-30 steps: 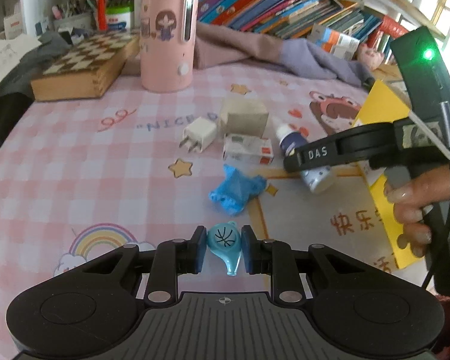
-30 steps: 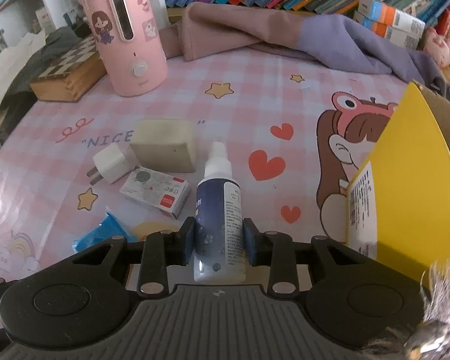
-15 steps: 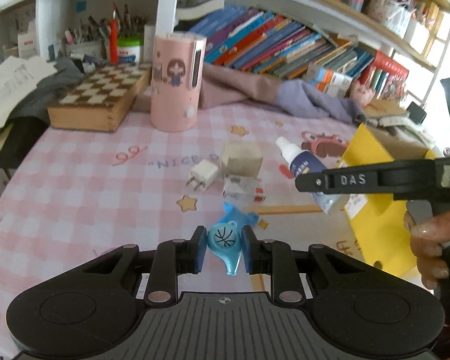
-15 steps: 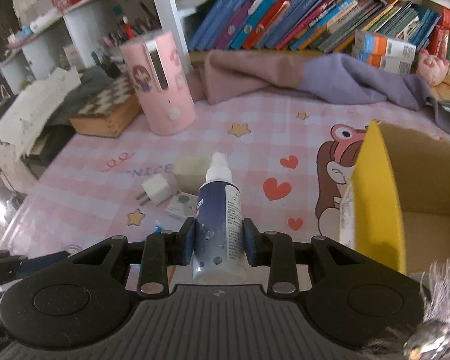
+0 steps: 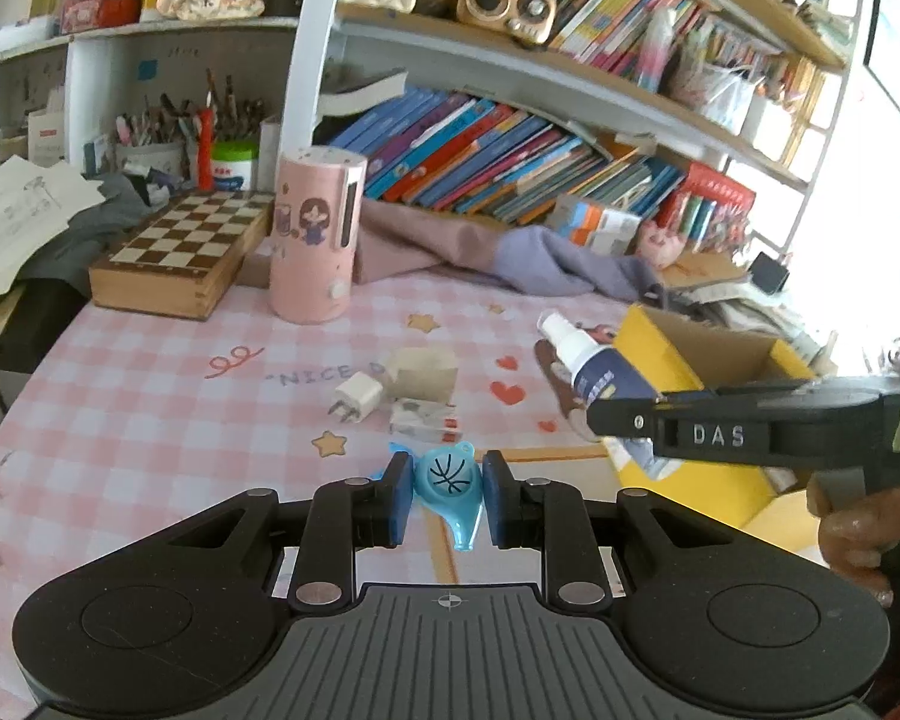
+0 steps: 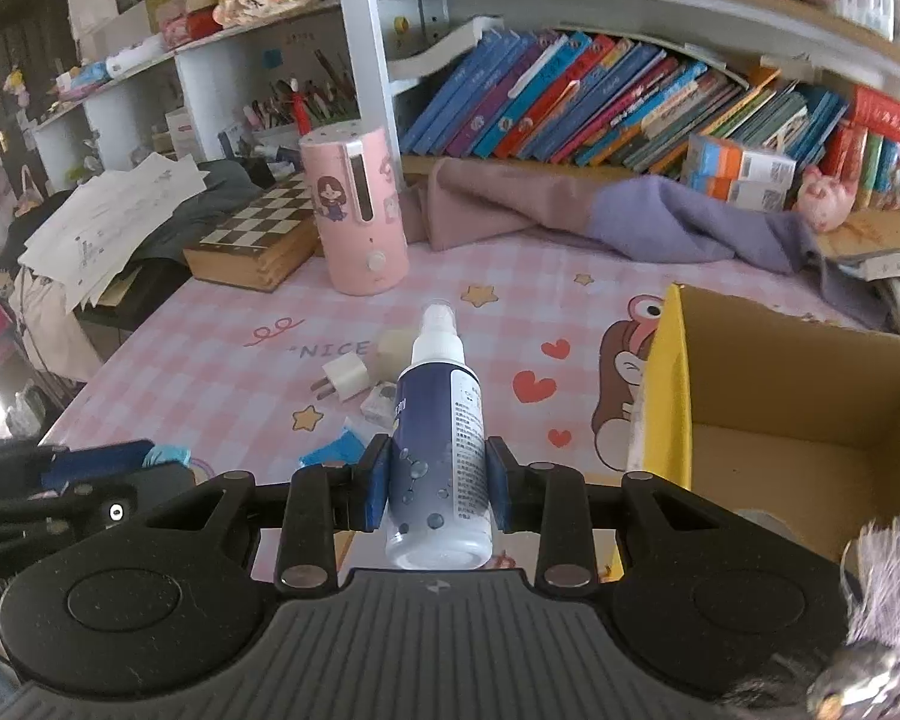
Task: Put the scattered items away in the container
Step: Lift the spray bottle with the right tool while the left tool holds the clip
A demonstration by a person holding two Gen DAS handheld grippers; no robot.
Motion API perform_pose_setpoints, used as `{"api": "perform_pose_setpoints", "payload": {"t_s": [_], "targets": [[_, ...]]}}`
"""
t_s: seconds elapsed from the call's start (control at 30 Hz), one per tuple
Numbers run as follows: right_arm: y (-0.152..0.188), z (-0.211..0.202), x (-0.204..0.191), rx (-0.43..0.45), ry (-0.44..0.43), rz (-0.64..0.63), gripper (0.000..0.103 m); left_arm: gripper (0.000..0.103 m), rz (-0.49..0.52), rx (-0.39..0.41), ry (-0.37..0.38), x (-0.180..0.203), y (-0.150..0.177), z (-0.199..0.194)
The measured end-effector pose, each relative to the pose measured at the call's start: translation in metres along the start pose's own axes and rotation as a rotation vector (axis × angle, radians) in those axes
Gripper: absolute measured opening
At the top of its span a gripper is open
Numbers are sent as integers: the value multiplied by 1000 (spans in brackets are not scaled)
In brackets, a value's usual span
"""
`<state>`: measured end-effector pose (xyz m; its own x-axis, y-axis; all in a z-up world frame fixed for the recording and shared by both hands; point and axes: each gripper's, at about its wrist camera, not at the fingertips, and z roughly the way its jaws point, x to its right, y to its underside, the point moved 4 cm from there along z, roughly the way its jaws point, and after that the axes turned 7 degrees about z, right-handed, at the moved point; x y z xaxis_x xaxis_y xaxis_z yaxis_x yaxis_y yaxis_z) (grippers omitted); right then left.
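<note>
- Holding two of the scattered items clear of the table, both grippers were loaded: the right gripper (image 6: 437,483) was clamped on a spray bottle (image 6: 439,420), the left gripper (image 5: 444,498) on a small blue whistle (image 5: 452,483) printed with a basketball pattern.
- The bottle was white-capped with a dark blue label and small print, nozzle pointing away at twelve o'clock from the right wrist camera.
- The cardboard box (image 6: 780,384), yellow outside and open-topped, sat at about three o'clock of the bottle; something pale showed low inside it, too unclear to name.
- Judging by this, the tidying was partway: neither held item was in the box yet.
- Left on the pink checked tablecloth (image 5: 150,396), at about eleven o'clock of the bottle, were a white plug charger (image 5: 357,396), a beige block (image 5: 423,372), a small printed packet (image 5: 423,420) and a crumpled blue wrapper (image 6: 336,444).
- A pink cylinder appliance (image 5: 318,240) and a chessboard box (image 5: 180,252) stood farther back, likely not part of the job.
</note>
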<state>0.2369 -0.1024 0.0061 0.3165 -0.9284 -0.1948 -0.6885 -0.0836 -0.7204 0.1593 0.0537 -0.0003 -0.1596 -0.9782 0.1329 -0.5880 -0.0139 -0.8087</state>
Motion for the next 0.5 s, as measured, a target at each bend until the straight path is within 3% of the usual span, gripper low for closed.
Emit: {"api": "perform_pose_setpoints", "payload": {"t_s": [0.5], "targets": [[55,-64,-21,4,-12,22,30,23,30,11,17,20,33,-63]]}}
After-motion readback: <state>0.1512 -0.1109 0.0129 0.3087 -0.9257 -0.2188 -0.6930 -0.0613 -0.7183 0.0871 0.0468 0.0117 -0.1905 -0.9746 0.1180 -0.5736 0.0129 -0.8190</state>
